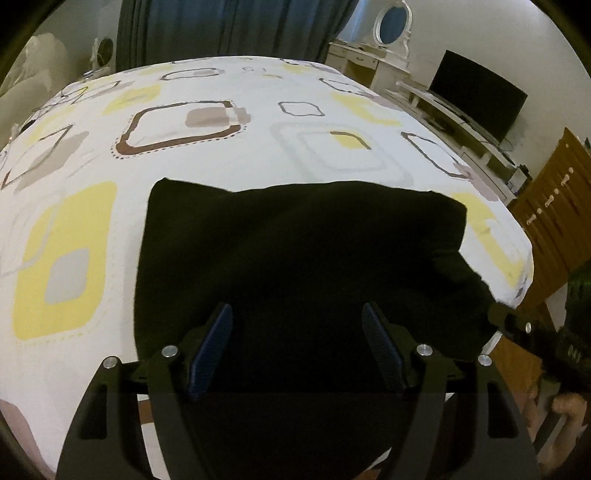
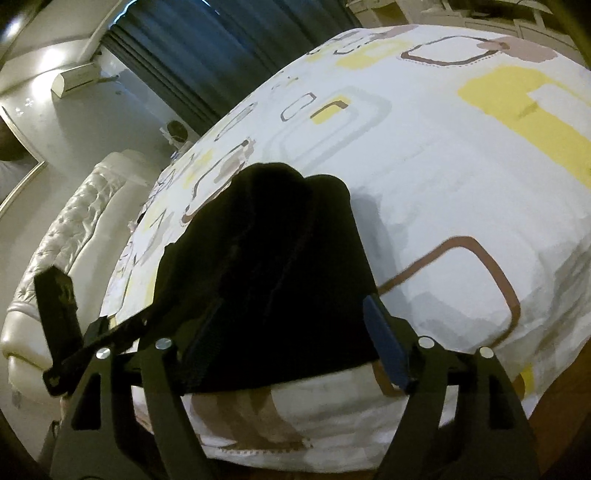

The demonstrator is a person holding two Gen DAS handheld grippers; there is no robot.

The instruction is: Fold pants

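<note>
The black pants (image 1: 295, 258) lie folded in a thick rectangle near the front edge of the bed; they also show in the right wrist view (image 2: 266, 273) as a dark bundle. My left gripper (image 1: 297, 321) is open, its blue-padded fingers (image 1: 212, 343) spread just above the near part of the pants, holding nothing. My right gripper (image 2: 291, 317) is open too, its fingers (image 2: 384, 339) on either side of the bundle's near end at the bed's corner. The right gripper also shows at the right edge of the left wrist view (image 1: 532, 332).
The bed (image 1: 229, 122) has a white sheet with yellow, brown and grey squares. A TV (image 1: 476, 99) on a low white stand and a dresser with an oval mirror (image 1: 391, 22) stand far right. A white tufted headboard (image 2: 66, 240) and dark curtains (image 2: 207, 48) are at left.
</note>
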